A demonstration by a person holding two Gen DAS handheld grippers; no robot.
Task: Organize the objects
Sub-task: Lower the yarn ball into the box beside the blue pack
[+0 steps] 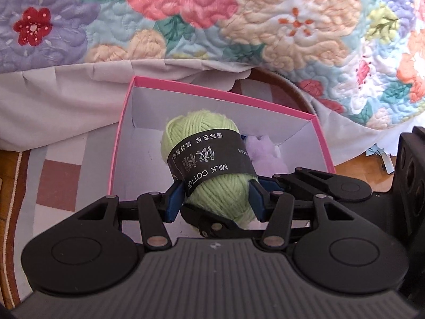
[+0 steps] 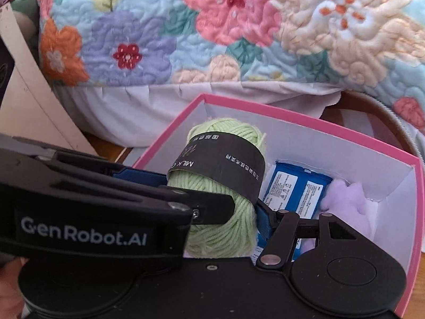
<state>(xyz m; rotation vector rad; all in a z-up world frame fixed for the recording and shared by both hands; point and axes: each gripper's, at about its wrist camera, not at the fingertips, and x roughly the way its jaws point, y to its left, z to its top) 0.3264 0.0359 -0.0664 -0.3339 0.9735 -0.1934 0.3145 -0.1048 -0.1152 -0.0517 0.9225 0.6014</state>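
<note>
Pink box (image 1: 120,133) sits below the floral quilt (image 1: 292,34). Your left gripper (image 1: 216,199) clamps the green yarn skein (image 1: 207,156) over the box. Right gripper (image 2: 247,212): left arm covers it, grip unclear. Blue packet (image 2: 294,188) and purple fluff (image 2: 345,196) half hidden.

The skein of yarn (image 1: 212,159) is a pale lime green, wrapped in a black paper band (image 1: 209,159) with white lettering. Around it, the box (image 1: 124,122) is bright pink outside and along its rim, plain white within. Just right of the yarn lies a packet (image 2: 297,188) in royal blue with white label panels, and beyond that a soft lilac plush thing (image 2: 348,194). The left gripper (image 1: 216,199) is matte black with deep blue pads (image 1: 174,199); its side carries white lettering. Ahead of the tools the quilt (image 1: 239,21) shows pink, lavender, cream and orange flowers with teal leaves on light blue, edged in pale grey.
</note>
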